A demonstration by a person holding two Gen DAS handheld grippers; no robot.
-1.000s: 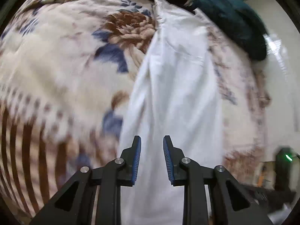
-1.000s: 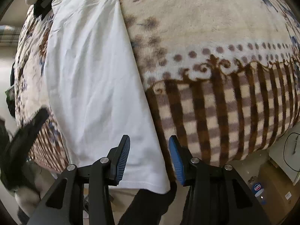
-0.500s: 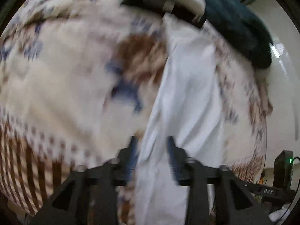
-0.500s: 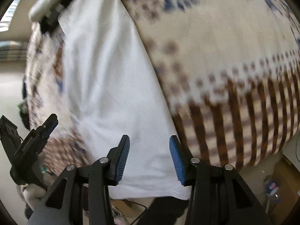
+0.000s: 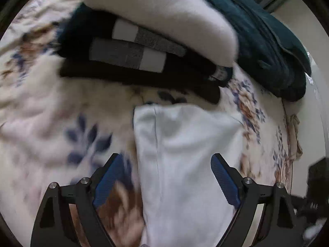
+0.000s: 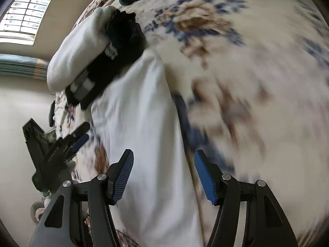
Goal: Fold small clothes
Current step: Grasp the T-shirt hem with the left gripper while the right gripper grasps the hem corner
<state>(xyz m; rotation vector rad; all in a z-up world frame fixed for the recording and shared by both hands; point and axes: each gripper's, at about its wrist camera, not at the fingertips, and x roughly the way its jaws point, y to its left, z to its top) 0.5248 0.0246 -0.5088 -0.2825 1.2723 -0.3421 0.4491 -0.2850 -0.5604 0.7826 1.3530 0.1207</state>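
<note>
A white garment (image 5: 185,154) lies folded into a long strip on the floral blanket (image 5: 51,113); it also shows in the right wrist view (image 6: 148,144). My left gripper (image 5: 166,181) is open wide and empty, its fingers straddling the strip near its far end. My right gripper (image 6: 164,177) is open and empty, its fingers on either side of the same strip. The left gripper also shows in the right wrist view (image 6: 67,144) at the strip's left edge. Both views are motion-blurred.
A stack of folded clothes, black (image 5: 133,65) with a white one (image 5: 160,16) on top, lies just beyond the strip's far end; it also shows in the right wrist view (image 6: 115,61). A dark teal cloth (image 5: 267,41) lies at the back right. The bed edge runs along the right.
Both grippers have moved forward along the white strip toward the stack of folded clothes. Both have opened wider. The garment's near hem is out of view now.
</note>
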